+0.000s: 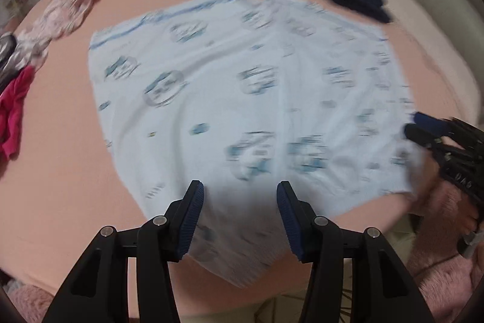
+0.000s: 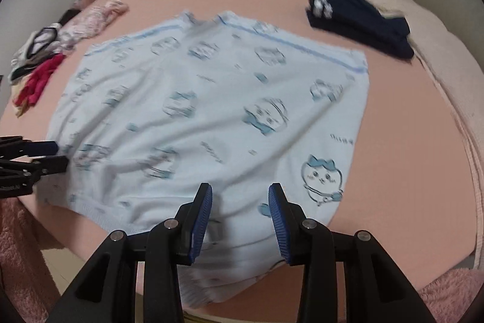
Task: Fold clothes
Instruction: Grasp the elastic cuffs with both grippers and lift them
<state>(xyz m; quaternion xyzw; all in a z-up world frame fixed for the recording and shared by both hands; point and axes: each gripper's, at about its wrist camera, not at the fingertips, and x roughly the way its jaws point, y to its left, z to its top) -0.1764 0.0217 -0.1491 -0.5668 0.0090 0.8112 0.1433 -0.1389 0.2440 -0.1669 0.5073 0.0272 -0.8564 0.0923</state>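
Pink bed [image 2: 402, 141] carries the pale blue printed garment [image 2: 211, 117] spread flat, its near hem between the parted, empty fingers of both left gripper [image 1: 240, 192] and right gripper [image 2: 240, 194]; pinch both hem corners evenly

Nothing legible appears in either view. The pale blue cotton garment with printed cartoon cat faces [image 2: 211, 117] carries short lines of small dark lettering between the faces, the clearest one near its right edge in the right wrist view, but the characters are too small and blurred to make out. In the left wrist view the same print is smeared by motion. The folded navy garment with a white checked patch [image 2: 360, 20] shows no readable label.
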